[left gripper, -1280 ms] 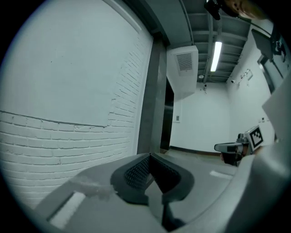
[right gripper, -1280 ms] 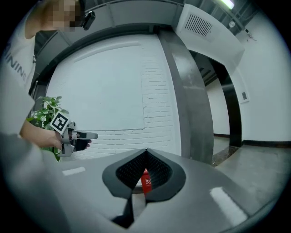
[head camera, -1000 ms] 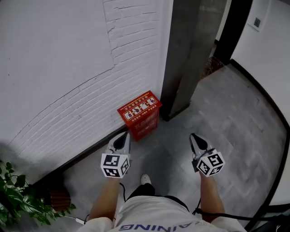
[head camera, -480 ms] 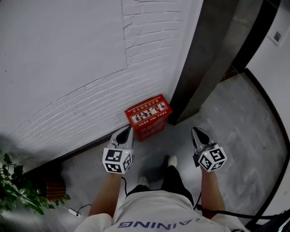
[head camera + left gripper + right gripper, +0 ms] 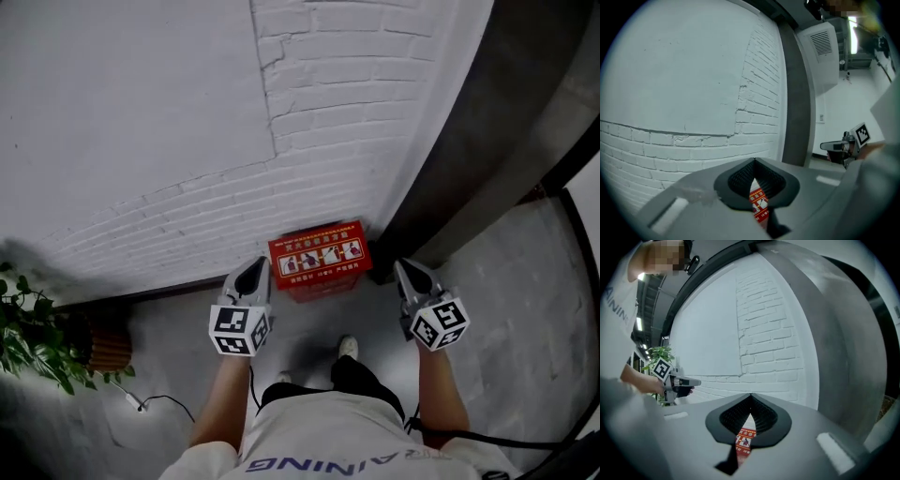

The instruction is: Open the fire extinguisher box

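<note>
Red box (image 5: pixel 319 260) sits on the grey floor (image 5: pixel 525 281), back against the foot of the white brick wall (image 5: pixel 328 122), just left of the dark pillar (image 5: pixel 487 141). The top face is toward us: red, with a white strip of pictograms and lines of white lettering too small to read. The lid looks down. The front face is steeply foreshortened and in shadow, so I can't make out a handle or latch.

Left gripper (image 5: pixel 251 274) is fully closed, tips meeting, nothing between them. It hangs above the floor near the box's left end, not touching it. Right gripper (image 5: pixel 410 277) is the same: tips together, empty, off the box's right end in front of the pillar base.

In both gripper views the box shows only as a red sliver through the gap below the closed tips; the gripper bodies block the rest.

Potted plant (image 5: pixel 33 333) is well off to the left, cut by the frame edge. A thin cable (image 5: pixel 155 403) lies on the floor near it. One white shoe (image 5: pixel 348 347) shows below the box.
</note>
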The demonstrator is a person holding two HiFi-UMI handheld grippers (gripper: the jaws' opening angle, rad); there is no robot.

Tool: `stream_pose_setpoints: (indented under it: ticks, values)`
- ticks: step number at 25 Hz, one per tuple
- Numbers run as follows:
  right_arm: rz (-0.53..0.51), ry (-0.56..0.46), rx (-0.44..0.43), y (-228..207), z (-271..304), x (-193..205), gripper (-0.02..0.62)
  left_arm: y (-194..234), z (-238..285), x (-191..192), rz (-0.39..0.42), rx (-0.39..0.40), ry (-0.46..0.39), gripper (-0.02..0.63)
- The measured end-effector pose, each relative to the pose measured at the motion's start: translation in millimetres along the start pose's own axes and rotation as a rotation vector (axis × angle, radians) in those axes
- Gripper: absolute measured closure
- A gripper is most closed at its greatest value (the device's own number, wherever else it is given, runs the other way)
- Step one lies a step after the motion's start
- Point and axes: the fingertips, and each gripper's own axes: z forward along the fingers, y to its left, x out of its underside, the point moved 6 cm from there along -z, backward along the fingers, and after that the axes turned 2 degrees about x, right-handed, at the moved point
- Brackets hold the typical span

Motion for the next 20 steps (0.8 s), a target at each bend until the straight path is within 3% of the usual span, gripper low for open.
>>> stream_pose_setpoints:
  ticks: [5, 11, 20]
  values:
    - [-0.024, 0.058, -0.123, -46, 44, 0, 0.592, -2, 23, 2, -0.032, -0.120, 0.007, 0.600]
    - [0.001, 0.099, -0.191, -65, 85, 18, 0.592, 14, 36, 41, -0.058, -0.198, 0.084, 0.600]
    - [0.014, 0.230, -0.186, -82, 117, 120, 0.592, 42, 63, 151, -0.049, -0.246, 0.178, 0.600]
